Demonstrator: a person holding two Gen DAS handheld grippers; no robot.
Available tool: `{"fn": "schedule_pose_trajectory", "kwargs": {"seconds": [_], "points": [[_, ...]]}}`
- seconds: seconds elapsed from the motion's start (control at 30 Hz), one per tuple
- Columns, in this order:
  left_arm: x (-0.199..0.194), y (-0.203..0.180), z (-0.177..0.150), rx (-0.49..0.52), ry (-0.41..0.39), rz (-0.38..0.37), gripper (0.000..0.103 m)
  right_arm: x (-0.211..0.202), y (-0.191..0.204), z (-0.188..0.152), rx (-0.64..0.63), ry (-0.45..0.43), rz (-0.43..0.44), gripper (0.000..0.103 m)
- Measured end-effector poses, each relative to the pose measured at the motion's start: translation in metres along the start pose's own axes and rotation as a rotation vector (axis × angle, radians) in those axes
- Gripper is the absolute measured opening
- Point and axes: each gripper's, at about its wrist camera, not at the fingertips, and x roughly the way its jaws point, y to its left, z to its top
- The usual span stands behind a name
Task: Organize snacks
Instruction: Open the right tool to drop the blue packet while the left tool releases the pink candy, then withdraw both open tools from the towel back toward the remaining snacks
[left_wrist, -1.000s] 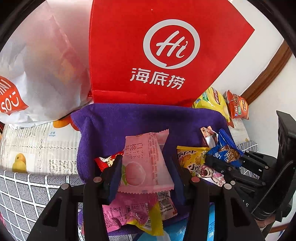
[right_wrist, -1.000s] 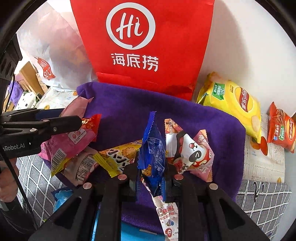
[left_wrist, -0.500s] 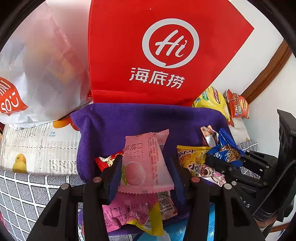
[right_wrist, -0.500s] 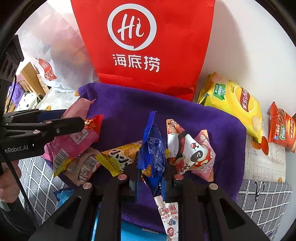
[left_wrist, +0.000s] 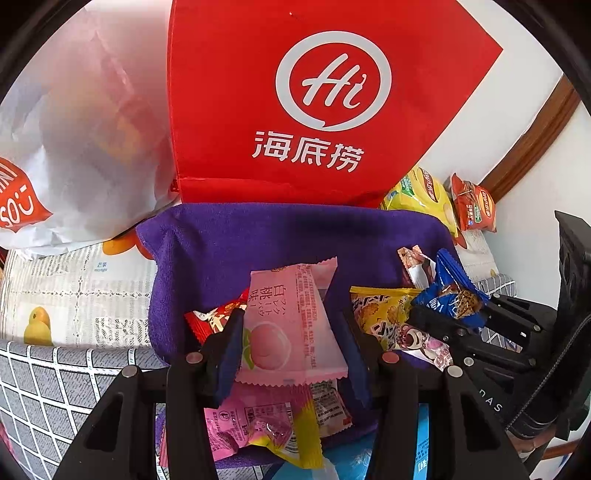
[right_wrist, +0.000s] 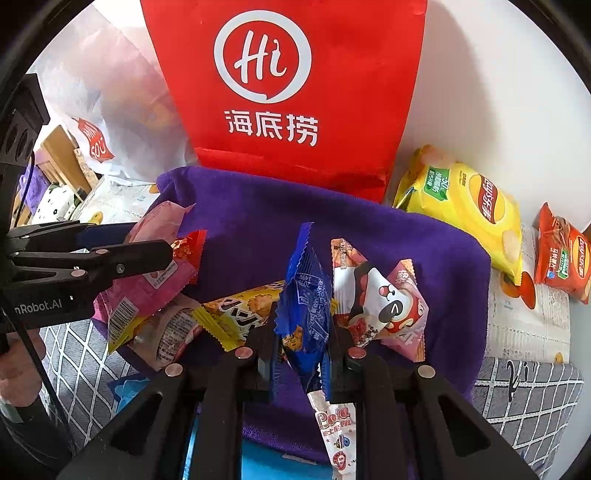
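Practically nothing differs from a second ago: both views match the earlier ones, and each packet sits in its jaws as before.

In the left wrist view, a white plastic bag (left_wrist: 74, 147) slumps at ten o'clock and a red paper bag (left_wrist: 314, 103) stands at twelve. The left gripper (left_wrist: 291, 336) points steeply down over a purple towel (left_wrist: 258, 251), clamped on a pink peach packet (left_wrist: 291, 328) that stands upright between its pads. More wrapped snacks lie below at six o'clock.

In the right wrist view, the right gripper (right_wrist: 301, 332) tilts down likewise, pinched tight on a blue cookie packet (right_wrist: 304, 295) held on edge. A yellow chip bag (right_wrist: 465, 206) rests at two o'clock, with an orange chip bag (right_wrist: 561, 254) beyond at three.
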Motion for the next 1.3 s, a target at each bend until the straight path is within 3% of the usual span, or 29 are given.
{"fn": "schedule_pose_trajectory", "kwargs": {"seconds": [0.37, 0.73, 0.83, 1.1, 1.3], "points": [[0.000, -0.001, 0.000, 0.003, 0.003, -0.006, 0.048, 0.000, 0.001, 0.000, -0.008, 0.002, 0.001, 0.019], [-0.004, -0.004, 0.000, 0.017, 0.004, -0.020, 0.049, -0.014, -0.001, 0.001, -0.017, -0.036, 0.005, 0.034], [-0.007, -0.005, 0.000, 0.014, 0.007, -0.030, 0.053, -0.022, -0.001, 0.001, -0.021, -0.055, 0.000, 0.037], [-0.030, -0.011, 0.001, 0.036, -0.046, -0.010, 0.061, -0.049, -0.003, 0.002, 0.000, -0.118, -0.029, 0.038], [-0.054, -0.015, 0.000, 0.041, -0.091, -0.040, 0.063, -0.073, -0.007, -0.007, 0.072, -0.168, -0.009, 0.041]]}}
